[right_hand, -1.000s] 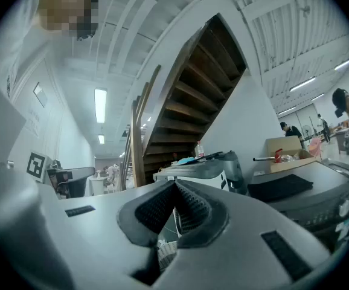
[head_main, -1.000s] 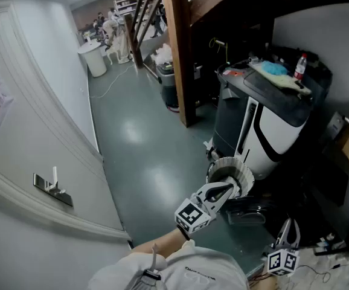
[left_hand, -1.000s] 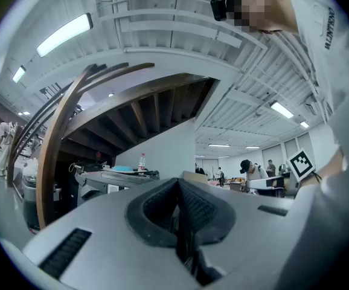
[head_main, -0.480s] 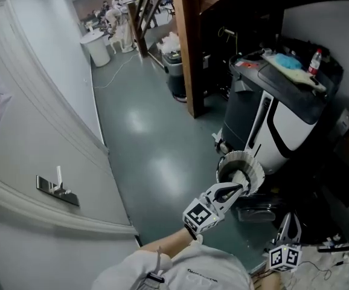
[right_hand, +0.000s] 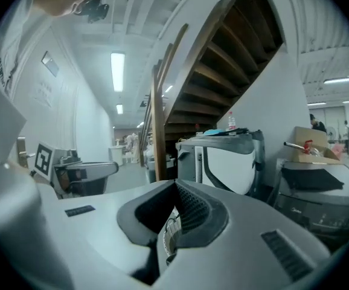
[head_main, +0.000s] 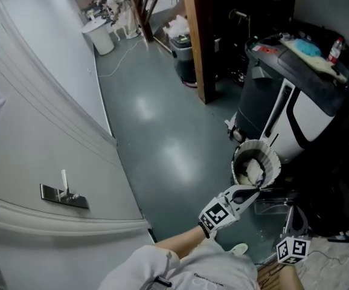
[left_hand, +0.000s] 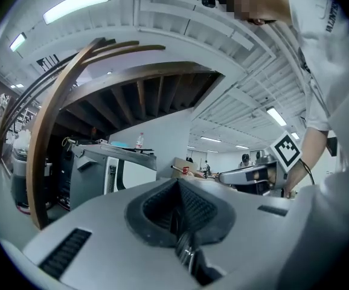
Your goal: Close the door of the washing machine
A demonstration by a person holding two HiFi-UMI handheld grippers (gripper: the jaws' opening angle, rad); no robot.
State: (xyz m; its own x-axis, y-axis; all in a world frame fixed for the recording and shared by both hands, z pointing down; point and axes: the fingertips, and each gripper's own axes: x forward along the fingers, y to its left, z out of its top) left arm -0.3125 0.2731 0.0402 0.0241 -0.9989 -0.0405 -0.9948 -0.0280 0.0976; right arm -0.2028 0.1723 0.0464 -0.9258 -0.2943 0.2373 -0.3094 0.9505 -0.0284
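Light-sleeved forearm (head_main: 180,246) is showing at the bottom edge of the head view, carrying the left gripper (head_main: 253,191), a white body with a black-and-white marker cube. Its jaws are sitting clenched with nothing between them. The right gripper (head_main: 291,220) is hanging lower right of it, near but not touching, and its jaws are likewise pressed together on nothing. Each gripper view is catching the other gripper off to one side. A dark door panel (head_main: 270,199) is sticking out low over the floor just past the left jaws. It is reading as the washing machine's door, but it is too dark to tell how far open it is. The dark grey flat-topped washing machine (right_hand: 319,189) is sitting at the far right with a brown cardboard box (right_hand: 310,142) on top, and in the head view it is mostly lost in shadow. A white round tub with a pleated rim (head_main: 256,162), holding something white, is standing on the floor just beyond the left gripper. It is right at the foot of a tall grey-and-white appliance (head_main: 295,107). That appliance's slanted dark top is carrying a blue cloth (head_main: 307,48) and a clear bottle with a red cap (head_main: 336,49). A glossy grey-green floor (head_main: 162,138) is running back to a brown wooden post (head_main: 201,41) with a black bin (head_main: 186,59) beside it. A white panelled wall (head_main: 41,119) with a metal handle (head_main: 64,192) is filling the left side. A white cylindrical bin (head_main: 102,38) is standing farthest back.
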